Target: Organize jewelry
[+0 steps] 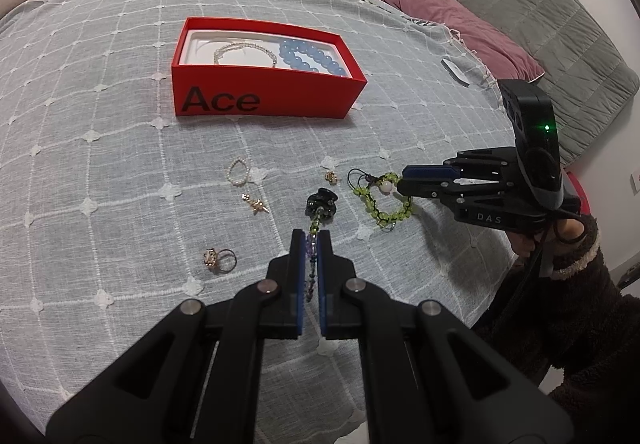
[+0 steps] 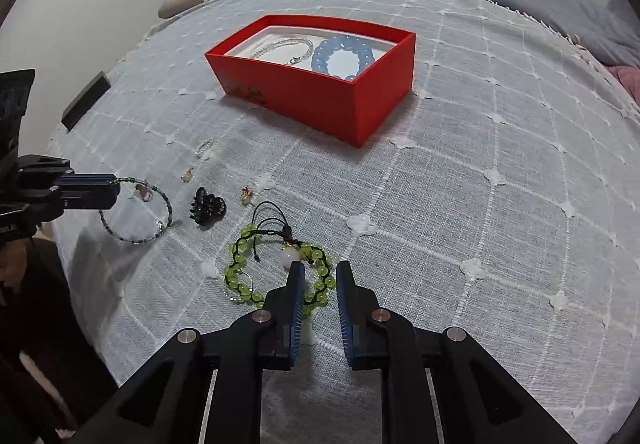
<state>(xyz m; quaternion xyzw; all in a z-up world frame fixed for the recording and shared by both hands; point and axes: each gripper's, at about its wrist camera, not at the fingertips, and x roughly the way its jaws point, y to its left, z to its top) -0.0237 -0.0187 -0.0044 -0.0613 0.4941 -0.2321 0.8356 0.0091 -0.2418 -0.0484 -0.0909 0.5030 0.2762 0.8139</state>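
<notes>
Left tongs [image 1: 311, 240] pinch the thin beaded bracelet [image 2: 136, 210], next bound for the red box [image 1: 264, 92]; right tongs [image 2: 319, 270] gape, empty, over the green bracelet [image 2: 276, 276]

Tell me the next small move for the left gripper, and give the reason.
Probably lift the left gripper and carry it toward the red box. Its fingers are closed on the thin beaded bracelet, whose far loop lies on the bedspread beside the black hair clip. The box sits open, with a blue bracelet and a pearl strand inside.
</notes>
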